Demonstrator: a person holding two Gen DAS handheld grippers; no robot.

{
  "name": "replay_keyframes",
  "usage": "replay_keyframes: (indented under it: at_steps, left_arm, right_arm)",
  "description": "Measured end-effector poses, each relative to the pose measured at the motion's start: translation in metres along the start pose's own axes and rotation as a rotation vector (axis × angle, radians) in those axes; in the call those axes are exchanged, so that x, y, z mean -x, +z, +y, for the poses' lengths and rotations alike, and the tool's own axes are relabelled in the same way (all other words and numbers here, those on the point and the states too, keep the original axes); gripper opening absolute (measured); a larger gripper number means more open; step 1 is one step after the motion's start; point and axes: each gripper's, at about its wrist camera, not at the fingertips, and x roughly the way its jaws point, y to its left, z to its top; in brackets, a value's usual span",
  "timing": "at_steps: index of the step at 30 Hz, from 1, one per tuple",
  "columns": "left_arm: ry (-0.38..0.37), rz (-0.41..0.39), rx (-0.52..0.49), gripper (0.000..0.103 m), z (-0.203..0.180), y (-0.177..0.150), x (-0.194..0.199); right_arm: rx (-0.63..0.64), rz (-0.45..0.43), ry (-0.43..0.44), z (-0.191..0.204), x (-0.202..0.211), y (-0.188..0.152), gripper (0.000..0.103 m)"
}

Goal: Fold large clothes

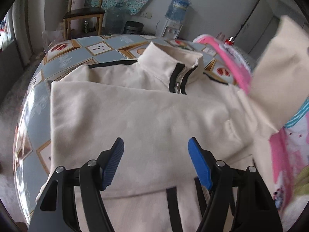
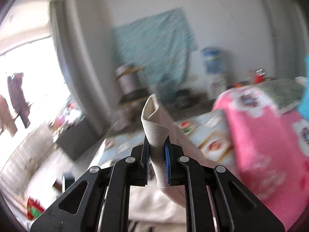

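Note:
A cream zip-neck jacket (image 1: 135,104) with black trim lies face up on the patterned table (image 1: 77,52), collar at the far side. One sleeve is folded across the chest. My left gripper (image 1: 156,147) is open and empty, hovering just above the jacket's lower body. The other sleeve (image 1: 278,73) is lifted in the air at the right. In the right wrist view my right gripper (image 2: 156,150) is shut on that sleeve's ribbed cuff (image 2: 154,129), held high above the table; the view is blurred.
A pink patterned cloth (image 2: 266,145) hangs at the right, also in the left wrist view (image 1: 283,166). Behind the table stand a wooden chair (image 1: 83,13), a water dispenser (image 1: 173,19) and a rice cooker (image 1: 133,28).

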Motion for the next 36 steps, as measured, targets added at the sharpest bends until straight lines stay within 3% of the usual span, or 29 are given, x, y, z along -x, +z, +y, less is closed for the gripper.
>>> replay_keyframes:
  at_steps: [4, 8, 10, 11, 12, 14, 18, 21, 22, 24, 29, 32, 35, 36]
  left_arm:
    - [-0.048, -0.021, 0.024, 0.067, 0.012, -0.009, 0.019]
    - [-0.113, -0.004, 0.051, 0.067, 0.017, -0.015, 0.024]
    - [-0.137, 0.006, 0.056, 0.067, 0.016, -0.016, 0.023]
    - [-0.155, 0.015, 0.061, 0.067, 0.014, -0.016, 0.021]
    - [-0.172, 0.023, 0.067, 0.067, 0.013, -0.015, 0.019]
    - [-0.21, 0.049, 0.084, 0.067, 0.01, -0.012, 0.011]
    - [-0.271, 0.112, 0.114, 0.066, 0.0, -0.005, -0.012]
    - [-0.291, 0.166, 0.162, 0.064, -0.005, 0.0, -0.038]
    - [-0.279, 0.18, 0.168, 0.063, -0.005, 0.001, -0.044]
    - [-0.215, 0.216, 0.184, 0.06, -0.008, 0.002, -0.06]
    - [-0.174, 0.196, 0.189, 0.058, -0.017, 0.005, -0.066]
    - [-0.098, 0.183, 0.142, 0.042, -0.027, 0.005, -0.069]
    - [-0.017, 0.168, 0.102, 0.011, -0.033, 0.006, -0.071]
    - [0.007, 0.152, 0.082, 0.007, -0.036, 0.005, -0.069]
  right_arm:
    - [0.027, 0.19, 0.063, 0.039, -0.073, -0.06, 0.013]
    - [0.01, 0.417, 0.087, 0.05, -0.141, -0.132, 0.018]
    - [-0.053, 0.57, 0.111, 0.049, -0.166, -0.163, 0.03]
    - [-0.093, 0.612, 0.133, 0.048, -0.168, -0.172, 0.039]
    - [-0.151, 0.644, 0.175, 0.041, -0.17, -0.176, 0.042]
    - [-0.22, 0.616, 0.254, 0.031, -0.153, -0.177, 0.054]
    - [-0.301, 0.515, 0.276, 0.0, -0.109, -0.173, 0.058]
    - [-0.336, 0.444, 0.185, -0.032, -0.075, -0.181, 0.054]
    - [-0.331, 0.438, 0.152, -0.036, -0.069, -0.182, 0.048]
    - [-0.317, 0.436, 0.092, -0.041, -0.057, -0.19, 0.046]
    - [-0.276, 0.441, -0.043, -0.052, -0.04, -0.216, 0.042]
    - [-0.313, 0.426, -0.042, -0.061, -0.034, -0.224, 0.034]
    - [-0.336, 0.413, -0.027, -0.067, -0.029, -0.228, 0.032]
    - [-0.341, 0.411, -0.022, -0.069, -0.027, -0.228, 0.032]
